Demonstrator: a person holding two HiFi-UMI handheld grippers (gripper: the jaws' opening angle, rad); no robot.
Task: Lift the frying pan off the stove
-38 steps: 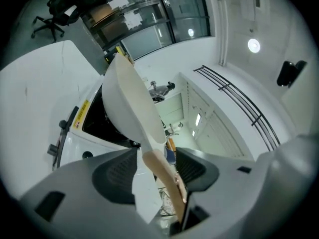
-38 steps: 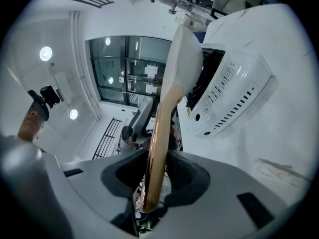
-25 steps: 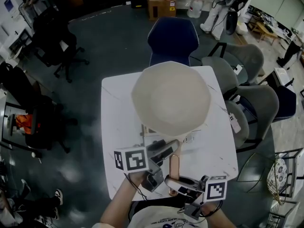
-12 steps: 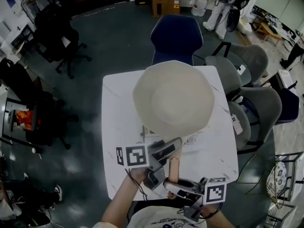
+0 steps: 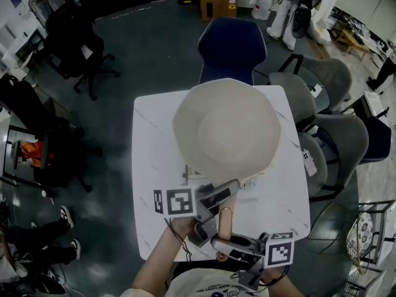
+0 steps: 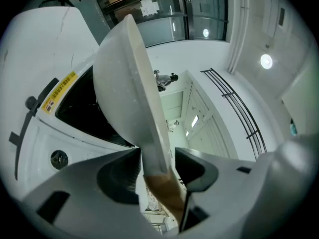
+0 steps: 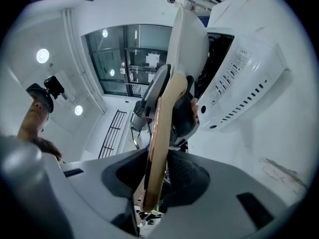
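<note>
Presently: frying pan (image 5: 226,132), cream, held clear above the stove (image 6: 45,133) and over the white table (image 5: 151,166). Its broad face is turned up to the head view. Long axis runs along the wooden handle (image 5: 225,223), from the bowl on the far side straight back toward the person. Left gripper (image 5: 218,197): bare forearm rising from the lower edge, tool angled up and away, jaws pinching the handle just below the bowl. Right gripper (image 5: 230,246): lying crosswise near the person's chest and pointing left, jaws clamped on the handle's near end. Against a second ago, the pan shows slightly larger in the head view, both grippers have shifted a little right, and both grips are unchanged. Blue chair (image 5: 232,48) beyond the table.
</note>
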